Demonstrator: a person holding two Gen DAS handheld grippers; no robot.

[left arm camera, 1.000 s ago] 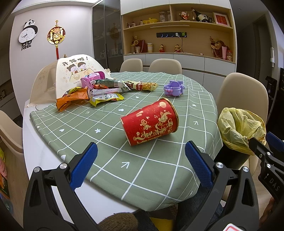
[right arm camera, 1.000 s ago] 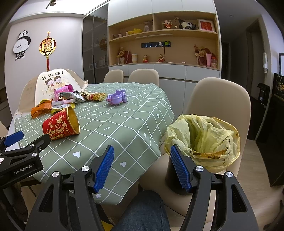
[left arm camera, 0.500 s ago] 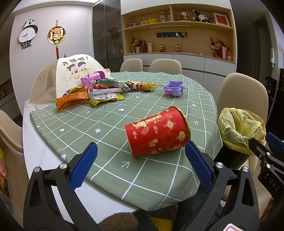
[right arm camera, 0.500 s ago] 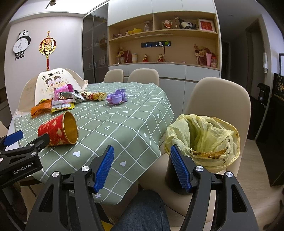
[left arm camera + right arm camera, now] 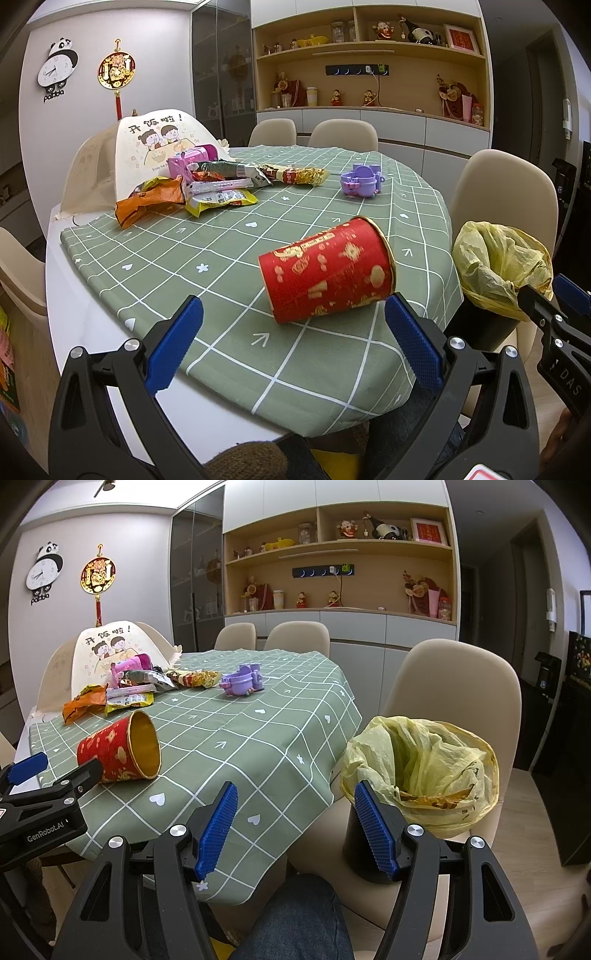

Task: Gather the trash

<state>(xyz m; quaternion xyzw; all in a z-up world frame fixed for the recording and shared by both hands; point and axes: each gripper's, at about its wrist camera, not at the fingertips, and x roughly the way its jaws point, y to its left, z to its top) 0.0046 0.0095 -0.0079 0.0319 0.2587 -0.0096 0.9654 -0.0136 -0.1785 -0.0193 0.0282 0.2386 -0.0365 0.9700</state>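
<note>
A red paper cup (image 5: 328, 269) with gold print lies on its side on the green checked tablecloth (image 5: 207, 236), its mouth toward the right; it also shows in the right wrist view (image 5: 118, 751). My left gripper (image 5: 291, 332) is open and empty, just short of the cup. My right gripper (image 5: 295, 823) is open and empty, between the table edge and a black bin lined with a yellow bag (image 5: 421, 771). Several snack wrappers (image 5: 192, 188) are piled at the far left of the table.
A purple toy (image 5: 360, 181) sits at the back of the table. A white folded food cover (image 5: 151, 147) stands behind the wrappers. Beige chairs (image 5: 454, 686) surround the table; the bin stands on one. My knee (image 5: 295, 915) is below the right gripper.
The red cup has rolled toward the near right of the table, closer to my left gripper's right finger. Both grippers have stayed still and open.
</note>
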